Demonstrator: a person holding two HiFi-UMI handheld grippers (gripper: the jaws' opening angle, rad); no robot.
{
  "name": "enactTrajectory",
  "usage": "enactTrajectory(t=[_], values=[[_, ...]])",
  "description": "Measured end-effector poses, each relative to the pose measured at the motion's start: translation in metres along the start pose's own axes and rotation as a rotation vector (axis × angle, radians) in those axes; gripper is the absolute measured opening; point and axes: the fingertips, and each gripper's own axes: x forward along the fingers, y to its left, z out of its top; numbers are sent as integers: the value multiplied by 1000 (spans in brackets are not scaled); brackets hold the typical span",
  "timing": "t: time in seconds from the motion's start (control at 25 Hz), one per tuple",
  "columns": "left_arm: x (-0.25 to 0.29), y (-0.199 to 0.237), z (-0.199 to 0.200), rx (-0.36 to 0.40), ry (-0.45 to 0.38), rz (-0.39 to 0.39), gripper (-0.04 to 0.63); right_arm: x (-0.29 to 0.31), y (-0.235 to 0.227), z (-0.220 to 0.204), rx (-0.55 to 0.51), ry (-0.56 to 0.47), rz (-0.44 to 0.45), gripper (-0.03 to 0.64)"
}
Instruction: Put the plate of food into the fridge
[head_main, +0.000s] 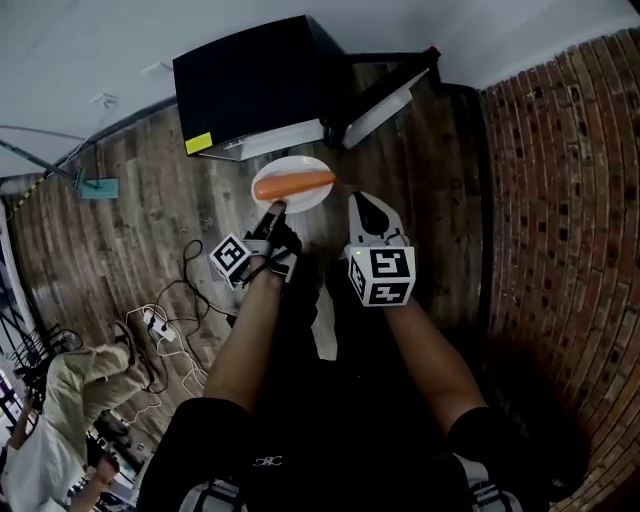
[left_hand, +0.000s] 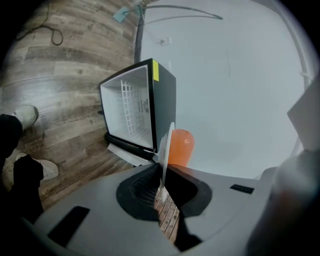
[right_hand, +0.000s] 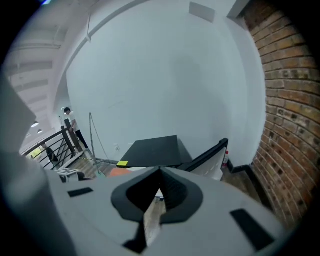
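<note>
1. Step in hand: carry phase. The plate w/ its orange food item (looks like a carrot) is held above the wooden floor, just short of the fridge at 12 o'clock from it.
2. L gripper: jaws clamped on the plate rim at approx. 7 o'clock. Its own view shows the plate edge-on between the pads.
3. R gripper: jaws together, nothing between them. It sits just beside the plate at 4 o'clock; contact cannot be confirmed.
4. Fridge door: open, swung toward 2 o'clock. White interior w/ wire shelf is exposed.
5. Next move (judgement): keep the plate level so the food does not roll, align w/ the opening, set it on the shelf, then release. The R gripper is free for the door.
</note>
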Motion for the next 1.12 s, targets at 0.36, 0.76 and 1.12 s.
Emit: enactTrajectory(t=[0.36,0.76,1.12], values=[[103,94,71,66,-10,-3,25,74,-16,-100,99,-46,16,14],[199,168,137,83,-49,-38,28,180,-49,-149,-12,-158,-45,14],[260,169,177,94,-93,-92,28,233,-58,-158,-5,-189,-18,14]])
